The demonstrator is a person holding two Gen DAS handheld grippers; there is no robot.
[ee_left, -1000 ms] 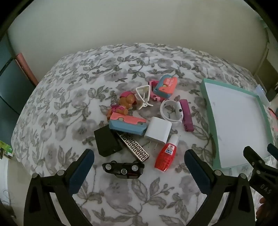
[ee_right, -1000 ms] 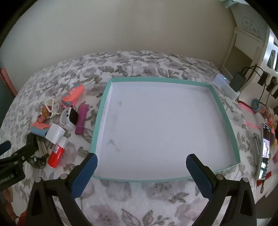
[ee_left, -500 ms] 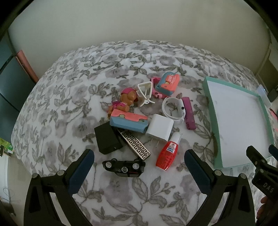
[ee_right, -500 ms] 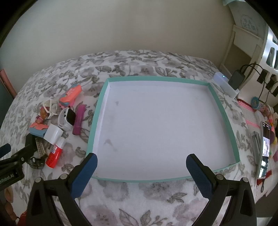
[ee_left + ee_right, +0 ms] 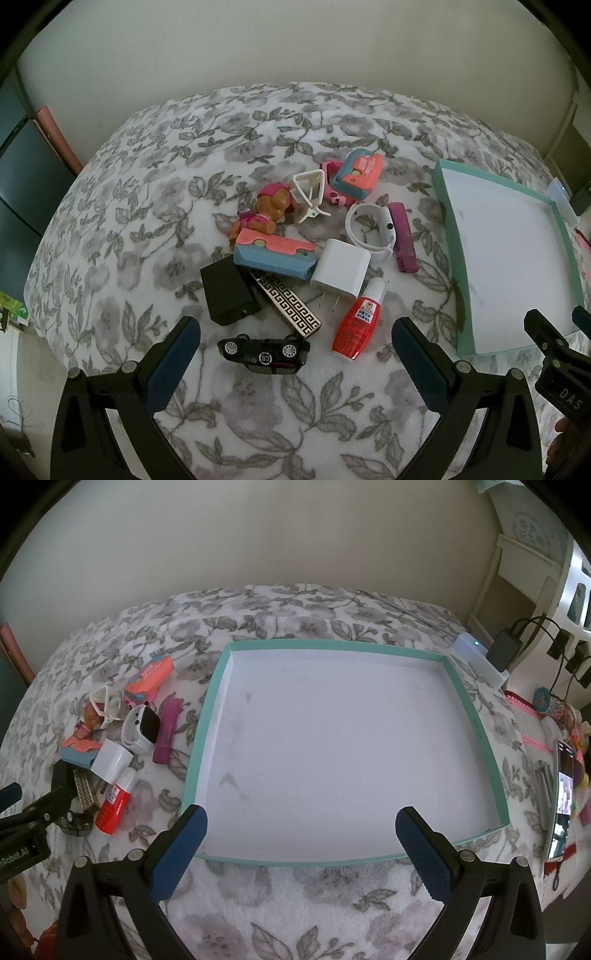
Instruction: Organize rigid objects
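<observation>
Left wrist view: the left gripper (image 5: 295, 347) hangs wide apart and holds nothing, its blue pads straddling the near end of the pile on the grey floral bedspread (image 5: 155, 192). Over the last second the pile has slid a little lower and nearer in this view, so the gripper has eased forward toward it; no item has shifted against its neighbours.

Nearest the pads lies the black toy car (image 5: 264, 353), upside down with wheels up. Just beyond it are the black charger block (image 5: 227, 291), the black-and-gold patterned bar (image 5: 290, 309), the white plug adapter (image 5: 341, 273) and the red glue bottle with a white cap (image 5: 357, 324). Farther back sit the pink-and-blue plastic case (image 5: 275, 254), the brown puppy figure in pink (image 5: 264, 214), the white hair claw (image 5: 309, 197), the white smartwatch (image 5: 373, 232), the purple comb (image 5: 404, 242) and a second pink-and-blue toy (image 5: 356, 171).

The shallow teal-rimmed white tray (image 5: 205, 734) lies toward the right edge of the bed, with nothing in it. The right gripper (image 5: 301, 836) hovers wide apart over its near rim, barely moved.

Judging by this, sorting has not begun; the approach suggests the car is the likely first pick.
</observation>
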